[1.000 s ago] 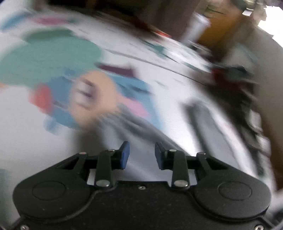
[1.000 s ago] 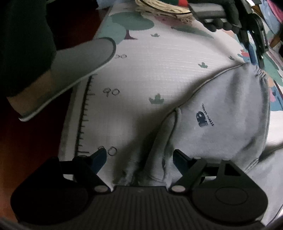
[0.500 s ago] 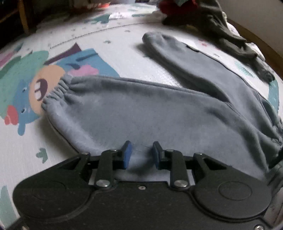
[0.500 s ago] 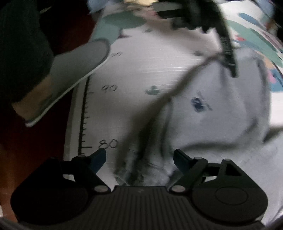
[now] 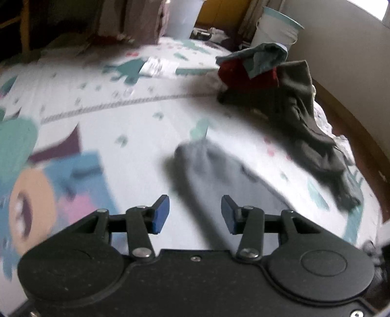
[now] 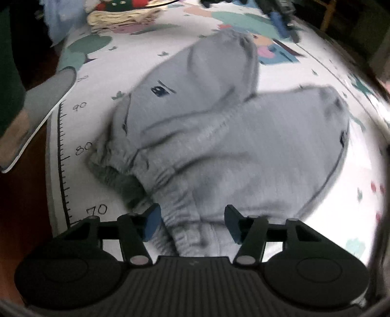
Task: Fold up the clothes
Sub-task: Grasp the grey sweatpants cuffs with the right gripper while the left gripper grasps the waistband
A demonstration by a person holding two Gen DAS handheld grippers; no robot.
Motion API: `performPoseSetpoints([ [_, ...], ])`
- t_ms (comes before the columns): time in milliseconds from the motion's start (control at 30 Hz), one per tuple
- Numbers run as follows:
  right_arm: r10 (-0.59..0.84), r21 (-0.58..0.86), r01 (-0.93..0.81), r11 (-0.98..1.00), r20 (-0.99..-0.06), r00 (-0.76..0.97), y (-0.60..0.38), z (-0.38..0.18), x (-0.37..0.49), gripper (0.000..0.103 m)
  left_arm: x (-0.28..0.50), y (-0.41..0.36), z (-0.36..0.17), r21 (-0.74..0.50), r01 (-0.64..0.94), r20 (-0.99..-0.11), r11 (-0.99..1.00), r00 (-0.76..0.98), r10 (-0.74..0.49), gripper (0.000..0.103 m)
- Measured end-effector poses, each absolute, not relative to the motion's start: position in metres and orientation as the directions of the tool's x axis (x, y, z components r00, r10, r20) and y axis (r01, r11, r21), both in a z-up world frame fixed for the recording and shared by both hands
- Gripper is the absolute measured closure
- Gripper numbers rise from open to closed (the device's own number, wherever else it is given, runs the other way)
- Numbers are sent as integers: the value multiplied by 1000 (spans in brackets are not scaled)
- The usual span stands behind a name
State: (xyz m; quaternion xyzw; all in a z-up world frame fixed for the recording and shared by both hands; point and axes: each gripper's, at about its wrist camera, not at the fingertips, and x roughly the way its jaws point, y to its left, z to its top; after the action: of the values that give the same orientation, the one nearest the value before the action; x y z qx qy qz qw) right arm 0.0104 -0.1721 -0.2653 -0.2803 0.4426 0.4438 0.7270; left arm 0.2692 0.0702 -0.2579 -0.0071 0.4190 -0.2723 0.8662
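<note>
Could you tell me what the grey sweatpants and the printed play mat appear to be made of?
Grey sweatpants: probably soft knit fleece or cotton jersey, matte, with gathered elastic at waist and cuffs. Play mat: likely foam or vinyl, with a smooth, faintly ribbed surface and printed cartoons and a ruler scale.

Setting: a home, likely a child's room or living area. Evidence: cartoon-printed play mat (image 5: 102,102) with height ruler (image 6: 62,156) on the floor; heap of loose clothes (image 5: 280,80); woven basket (image 6: 121,17); slippered foot (image 6: 41,97); white bins (image 5: 275,31).
</note>
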Motion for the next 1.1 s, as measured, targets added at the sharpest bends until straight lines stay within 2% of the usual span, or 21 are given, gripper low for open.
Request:
performPoseSetpoints([
  [67, 378, -12, -882, 472, -901, 215, -174, -271, 10, 47, 286, 48, -268, -206, 484, -738, 851, 494, -460, 58],
  [200, 334, 20, -861, 508, -926, 176, -181, -286, 13, 47, 315, 2, -296, -111, 515, -779, 850, 486, -396, 68],
  [300, 318, 17, -863, 504, -933, 168, -186, -293, 8, 46, 331, -25, -316, -66, 515, -812, 855, 470, -346, 69],
  [400, 318, 16, -866, 500, -933, 166, -190, -297, 5, 46, 349, -46, -338, 1, 451, -868, 893, 444, -223, 66],
  [500, 312, 21, -866, 500, -937, 157, -188, -298, 7, 46, 359, -59, -335, 42, 449, -891, 892, 420, -169, 66],
  [600, 311, 16, -865, 501, -936, 163, -189, -294, 7, 46, 350, -59, -320, 77, 487, -872, 870, 455, -177, 66],
  [767, 380, 110, -825, 554, -915, 134, -205, -279, 14, 46, 324, -47, -312, -28, 528, -851, 849, 433, -297, 64],
  [867, 462, 263, -696, 668, -880, 110, -229, -271, 28, 46, 315, -44, -318, -38, 551, -856, 833, 412, -311, 64],
  [967, 528, 431, -452, 781, -842, 108, -259, -275, 43, 46, 317, -40, -317, -74, 545, -857, 835, 394, -333, 63],
  [1100, 579, 563, -176, 808, -813, 56, -280, -299, 49, 46, 325, -36, -312, -132, 487, -854, 863, 386, -348, 53],
])
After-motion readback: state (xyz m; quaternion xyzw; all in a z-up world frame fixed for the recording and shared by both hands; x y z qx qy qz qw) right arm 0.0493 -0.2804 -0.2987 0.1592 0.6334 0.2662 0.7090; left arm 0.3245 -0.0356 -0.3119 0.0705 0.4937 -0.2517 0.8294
